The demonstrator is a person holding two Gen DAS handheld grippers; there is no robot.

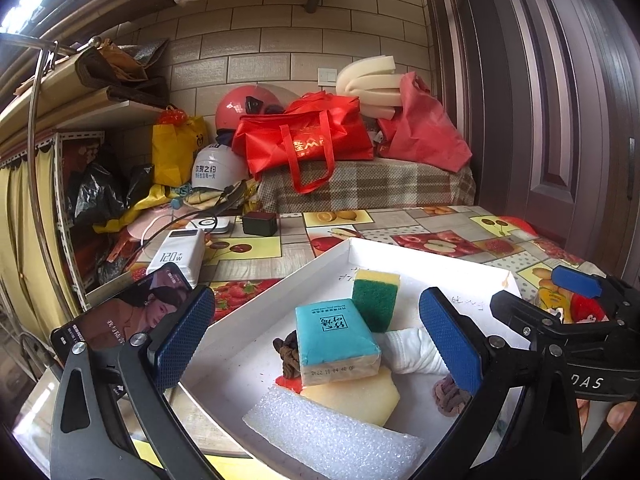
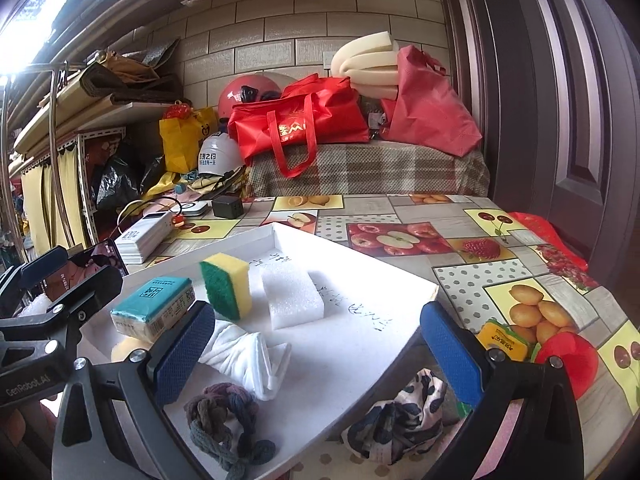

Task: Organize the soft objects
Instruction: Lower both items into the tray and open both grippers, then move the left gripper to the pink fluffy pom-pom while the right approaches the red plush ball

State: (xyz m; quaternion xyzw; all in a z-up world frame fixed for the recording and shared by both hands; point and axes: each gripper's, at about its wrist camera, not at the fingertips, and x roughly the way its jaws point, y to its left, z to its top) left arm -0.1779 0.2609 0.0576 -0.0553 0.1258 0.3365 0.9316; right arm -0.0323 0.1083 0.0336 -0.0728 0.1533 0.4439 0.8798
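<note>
**Trainee:** Which piece do I take now?

**Operator:** I'd judge the black-and-cream patterned fabric scrunchie. It lies on the fruit-print tablecloth, outside the shallow white cardboard tray, just beyond the tray's near edge and low between my right gripper jaws, nearer the right-hand pad. Those jaws stand wide apart with nothing in them.

**Trainee:** And your left?

**Operator:** My left gripper is also spread wide and empty, hovering over the tray with the teal-wrapped tissue pack between its pads.

**Trainee:** How should I close on the scrunchie?

**Operator:** It's a crumpled lump, slightly longer side to side, so its long axis runs roughly across from pad to pad. I'd turn the wrist a little so the pads close across the shorter span, come down until the tips are near the cloth, and pinch through the bulk, not a loose fold. Mind the tray wall beside the left-hand pad.

**Trainee:** Where does it go?

**Operator:** Probably the bare floor near the rolled white cloth and the braided dark knotted hair tie.
</note>
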